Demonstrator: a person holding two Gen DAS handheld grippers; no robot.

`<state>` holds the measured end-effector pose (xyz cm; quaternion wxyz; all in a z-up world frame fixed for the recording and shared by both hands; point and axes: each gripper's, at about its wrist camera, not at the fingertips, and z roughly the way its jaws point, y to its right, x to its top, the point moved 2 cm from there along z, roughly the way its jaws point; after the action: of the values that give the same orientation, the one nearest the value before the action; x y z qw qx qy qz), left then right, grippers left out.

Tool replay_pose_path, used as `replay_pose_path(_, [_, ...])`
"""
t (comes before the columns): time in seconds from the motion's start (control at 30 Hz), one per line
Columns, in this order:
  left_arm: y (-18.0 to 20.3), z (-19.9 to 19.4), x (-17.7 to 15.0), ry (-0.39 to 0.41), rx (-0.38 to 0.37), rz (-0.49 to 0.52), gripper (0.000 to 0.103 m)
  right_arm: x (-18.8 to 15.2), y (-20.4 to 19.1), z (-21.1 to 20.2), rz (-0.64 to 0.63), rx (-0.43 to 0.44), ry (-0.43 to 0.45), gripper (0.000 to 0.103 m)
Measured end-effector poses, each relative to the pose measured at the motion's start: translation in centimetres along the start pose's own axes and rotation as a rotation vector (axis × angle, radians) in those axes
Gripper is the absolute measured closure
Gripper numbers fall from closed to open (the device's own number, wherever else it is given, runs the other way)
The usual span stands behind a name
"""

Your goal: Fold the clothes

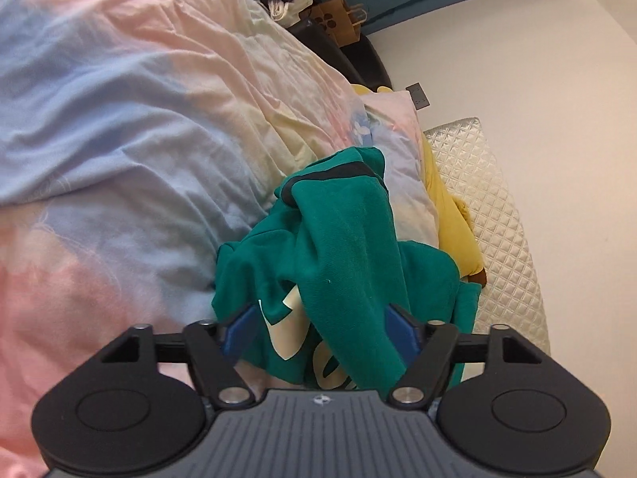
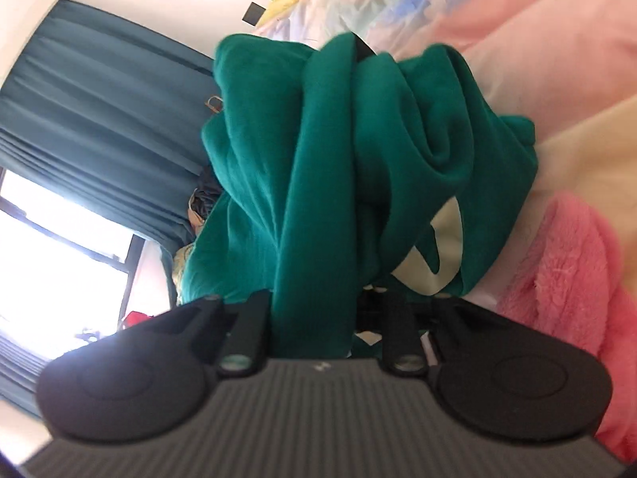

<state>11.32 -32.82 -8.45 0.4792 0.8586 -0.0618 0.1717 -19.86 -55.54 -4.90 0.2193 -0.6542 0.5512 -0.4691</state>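
Left wrist view: a rumpled pastel pink-and-blue duvet [image 1: 119, 127] carries a bunched teal-green fleece sweatshirt with cream lettering and a black stripe [image 1: 342, 247], heaped near the pillow [image 1: 398, 151]. The left gripper [image 1: 322, 330] stands wide, cloth draped between its blue fingers [image 1: 239, 328]. The right gripper [image 2: 318, 322] pinches a hanging green fold.

- The left tool [image 1: 322, 330] stands wide, green garment [image 1: 338, 247] bunched between its blue fingers [image 1: 239, 328].
- Pastel duvet [image 1: 119, 119] spreads left and ahead.
- Yellow cloth [image 1: 450, 207] lies ahead-right.
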Motion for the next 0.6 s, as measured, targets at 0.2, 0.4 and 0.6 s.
replay_pose_path(0.2, [7.5, -10.4, -2.3, 0.107, 0.131, 0.231, 0.0, -0.8, -5.4, -6.2, -0.243, -0.062, 0.112, 0.02])
replay_pose_path(0.4, [14.6, -19.2, -6.1, 0.226, 0.281, 0.548, 0.0, -3.3, -10.9, -12.8, -0.528, -0.083, 0.261, 0.014])
replay_pose_path(0.6, [18.1, -26.2, -10.3, 0.344, 0.348, 0.7, 0.0, -5.8, -15.2, -17.8, -0.733, -0.088, 0.316, 0.014])
